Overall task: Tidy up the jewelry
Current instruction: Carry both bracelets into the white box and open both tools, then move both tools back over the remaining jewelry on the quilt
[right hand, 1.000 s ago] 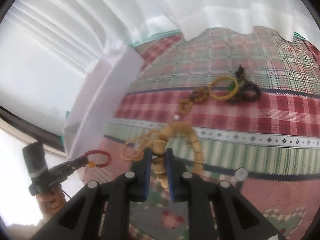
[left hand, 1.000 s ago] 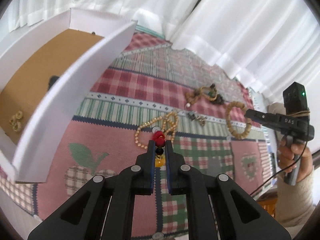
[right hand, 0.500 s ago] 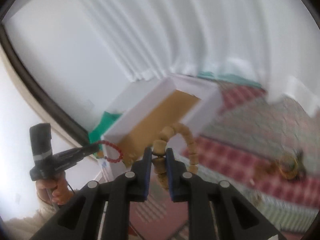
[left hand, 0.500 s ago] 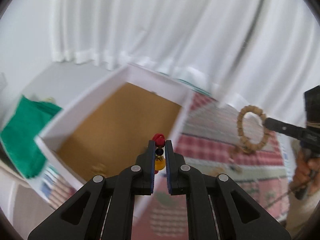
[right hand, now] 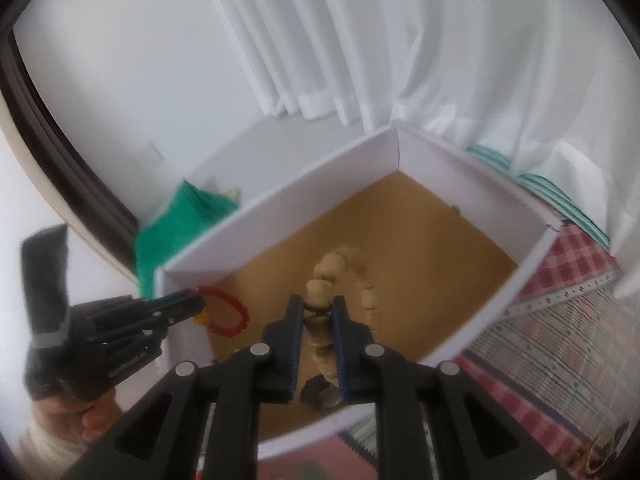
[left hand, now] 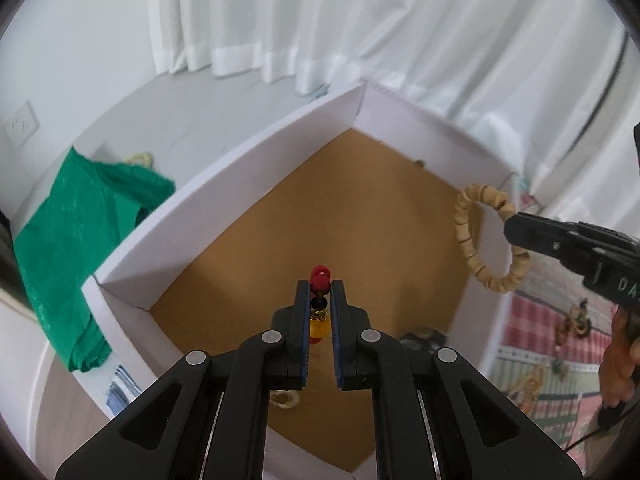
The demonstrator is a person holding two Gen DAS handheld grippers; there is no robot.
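Observation:
My left gripper (left hand: 320, 286) is shut on a red bead bracelet (left hand: 320, 273) with a yellow bead, held over the brown floor of a white box (left hand: 224, 196). It shows in the right wrist view (right hand: 224, 308) at the box's left wall. My right gripper (right hand: 318, 304) is shut on a tan wooden bead bracelet (right hand: 362, 276) above the same box (right hand: 516, 280); that bracelet also shows in the left wrist view (left hand: 466, 236). A dark jewelry piece (left hand: 420, 336) and a pale ring piece (left hand: 285, 400) lie inside the box.
A green cloth (left hand: 80, 224) lies left of the box on a white ledge. The patchwork cloth (left hand: 540, 360) with more jewelry (left hand: 576, 320) is to the right. White curtains (right hand: 400, 40) hang behind.
Both grippers have swung from the patchwork cloth to above the box, carrying their bracelets. The box now fills both views.

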